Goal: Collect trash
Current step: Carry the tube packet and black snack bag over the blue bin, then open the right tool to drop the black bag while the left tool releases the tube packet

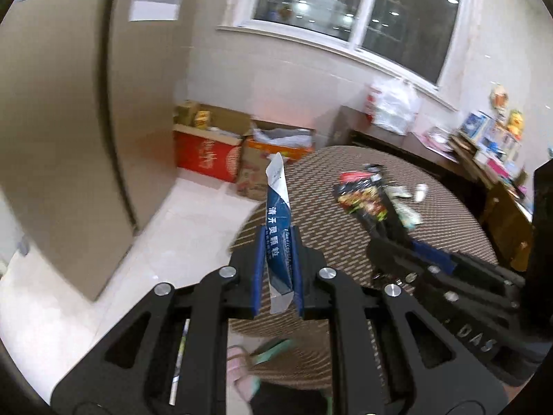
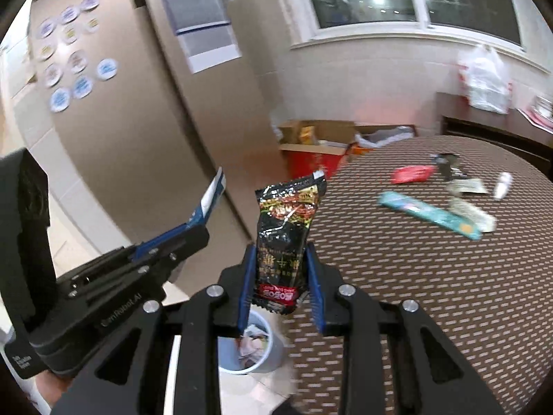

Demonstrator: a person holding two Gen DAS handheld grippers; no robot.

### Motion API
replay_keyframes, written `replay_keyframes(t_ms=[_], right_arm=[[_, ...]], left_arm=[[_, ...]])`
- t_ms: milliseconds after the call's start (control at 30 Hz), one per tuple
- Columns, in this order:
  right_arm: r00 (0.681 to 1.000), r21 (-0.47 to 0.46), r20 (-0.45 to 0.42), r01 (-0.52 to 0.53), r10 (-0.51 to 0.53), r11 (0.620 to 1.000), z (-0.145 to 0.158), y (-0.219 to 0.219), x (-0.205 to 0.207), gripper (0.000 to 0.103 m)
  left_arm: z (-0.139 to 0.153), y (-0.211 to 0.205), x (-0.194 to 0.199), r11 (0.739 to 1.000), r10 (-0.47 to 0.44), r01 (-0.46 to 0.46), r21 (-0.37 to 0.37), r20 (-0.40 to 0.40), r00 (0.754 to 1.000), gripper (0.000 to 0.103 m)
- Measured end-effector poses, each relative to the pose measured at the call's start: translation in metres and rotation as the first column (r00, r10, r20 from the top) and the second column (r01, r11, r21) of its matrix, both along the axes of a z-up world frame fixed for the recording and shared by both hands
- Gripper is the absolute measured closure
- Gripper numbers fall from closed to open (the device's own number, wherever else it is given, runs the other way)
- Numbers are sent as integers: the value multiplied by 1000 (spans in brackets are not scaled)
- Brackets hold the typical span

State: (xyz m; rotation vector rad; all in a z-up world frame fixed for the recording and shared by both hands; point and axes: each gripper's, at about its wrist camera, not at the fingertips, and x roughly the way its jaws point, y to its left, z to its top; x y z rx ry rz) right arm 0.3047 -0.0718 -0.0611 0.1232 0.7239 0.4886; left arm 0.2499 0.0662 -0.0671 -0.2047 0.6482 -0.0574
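Blue-white sachet point(image 1: 278, 221) upright in left tongs point(image 1: 278, 238), black wrapper point(image 2: 285, 238) in right tongs point(image 2: 280, 259)

Both wrist cameras look forward and downward along their own fingers, close over the round table point(image 1: 432, 242)'s near edge. Both views share the table point(image 2: 432, 259), window point(image 1: 363, 0) wall and cardboard boxes point(image 1: 207, 152).

left gripper point(image 1: 278, 242): clamped on blue-white sachet point(image 1: 277, 207), upright | right gripper point(image 1: 387, 238): at right, gripping black wrapper point(image 1: 363, 197) | round table point(image 1: 449, 235): patterned, litter on top
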Motion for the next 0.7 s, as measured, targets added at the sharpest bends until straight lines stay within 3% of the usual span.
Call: replay_keyframes(t_ms=[300, 467, 700], right_arm=[[986, -13, -52, -161, 160, 987, -35, 110, -23, 75], [971, -41, -87, -228, 224, 973, -59, 163, -30, 75], [955, -73, -122, -279, 269, 957, -90, 211, -34, 75]], left_arm=[[-49, 95, -49, 983, 182, -182, -6, -62, 981, 89], [-86, 140, -61, 967, 244, -252, -38, -142, 959, 89], [-112, 176, -68, 950, 298, -311, -42, -191, 935, 89]])
